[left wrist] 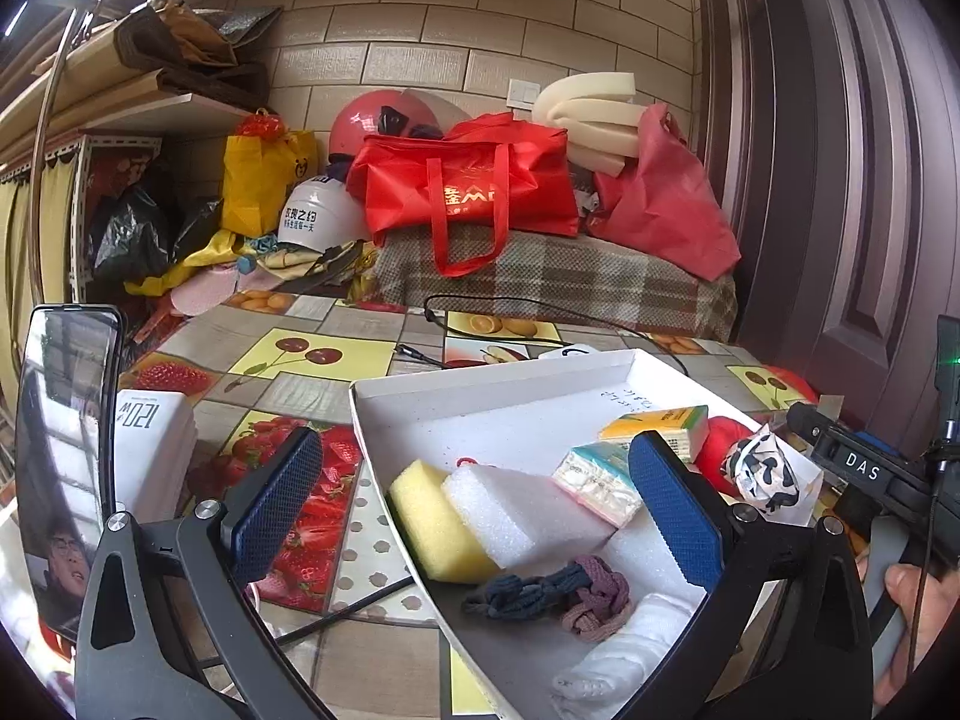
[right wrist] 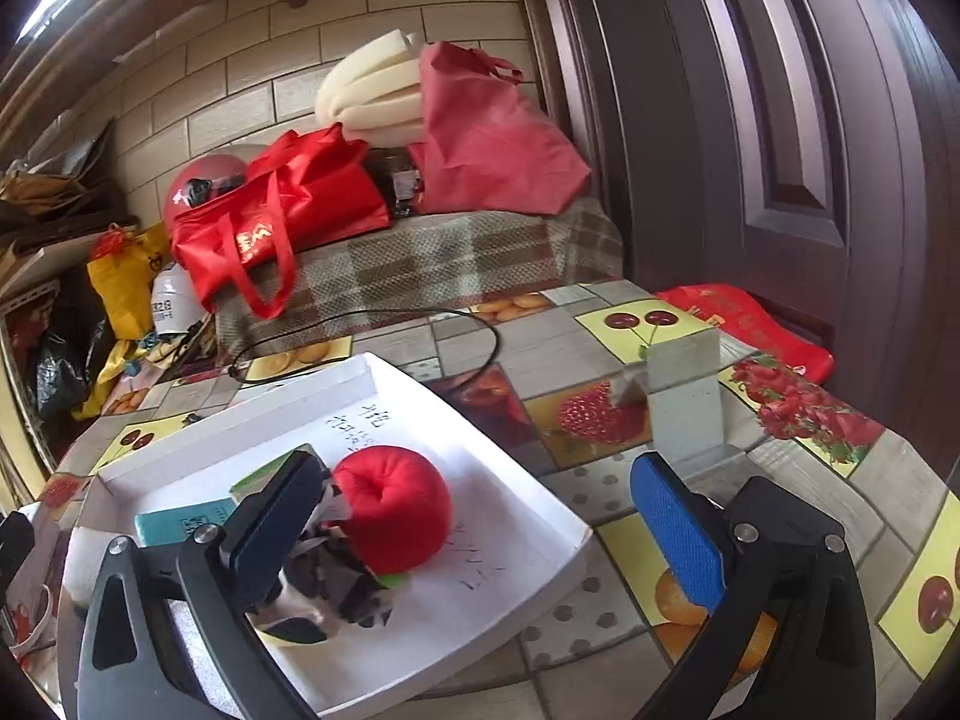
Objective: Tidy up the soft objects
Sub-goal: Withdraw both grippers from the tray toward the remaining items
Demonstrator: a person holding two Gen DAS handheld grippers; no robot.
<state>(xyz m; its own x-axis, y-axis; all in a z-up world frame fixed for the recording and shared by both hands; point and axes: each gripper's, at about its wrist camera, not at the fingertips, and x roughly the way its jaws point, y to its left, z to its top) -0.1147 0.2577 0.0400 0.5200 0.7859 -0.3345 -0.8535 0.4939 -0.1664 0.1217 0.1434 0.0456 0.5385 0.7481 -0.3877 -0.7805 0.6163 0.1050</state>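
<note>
A: What is in the white box (left wrist: pixel 420 396) on the table (left wrist: pixel 336 324)?

B: Soft things. Going from the left: a yellow sponge (left wrist: pixel 435 525) by the box's left wall, then a white foam block (left wrist: pixel 516 510) touching it. In front of them, by the near edge, lie knotted cloth bands (left wrist: pixel 558 591) and a rolled white cloth (left wrist: pixel 630 639).

A: And farther right?

B: Two tissue packs (left wrist: pixel 600 483), then a red plush apple (right wrist: pixel 393 507) and a black-and-white cloth (right wrist: pixel 336 594) touching it, near the box's right side.

A: How will they feel?

B: I think all are light and squishy. Nothing should break. The sponge and foam will squash, so take them across the middle. The tissue packs look shiny and may slip, so hold the flat sides. The cloth is floppy; pinch a thick fold.

A: Are the grippers holding anything?

B: No. The left gripper (left wrist: pixel 480 504) has its fingers wide, over the sponge and foam. The right gripper (right wrist: pixel 474 525) is wide too, with nothing pressed between.
</note>
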